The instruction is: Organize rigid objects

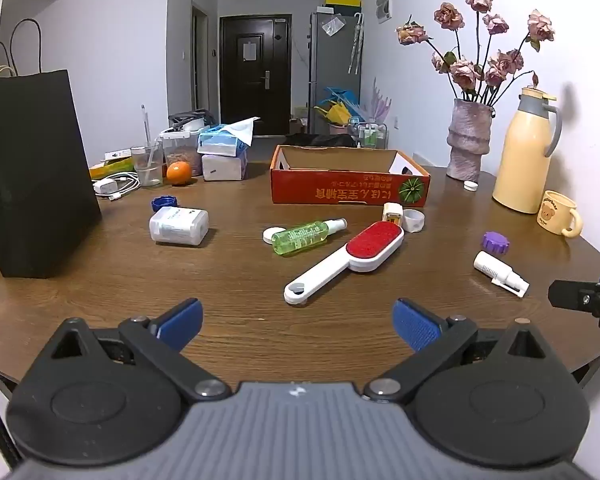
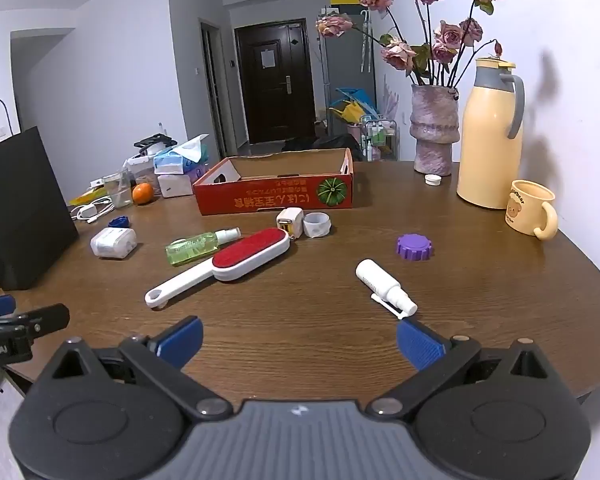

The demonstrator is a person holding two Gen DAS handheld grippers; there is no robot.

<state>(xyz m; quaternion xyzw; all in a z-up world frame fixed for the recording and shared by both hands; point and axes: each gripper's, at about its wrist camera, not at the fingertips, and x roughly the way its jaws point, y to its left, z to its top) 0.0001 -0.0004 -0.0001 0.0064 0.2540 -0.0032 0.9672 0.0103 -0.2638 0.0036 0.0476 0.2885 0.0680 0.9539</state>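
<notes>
1. Brown wooden worktop [image 1: 240, 280] fills our left view. Our left tongs [image 1: 298, 322] gape wide, holding nothing. Ahead lies the brush [image 1: 350, 258], stiff and light by our guess; its slim white handle suits a grip. Beside it lies the green bottle [image 1: 306, 236], likely slippery. Behind sits the red box [image 1: 350, 192], its print upside down and unreadable to us.
2. Our right tongs [image 2: 300, 342] also stand open and empty, near the white spray [image 2: 384, 286] and purple cap [image 2: 414, 247].
</notes>
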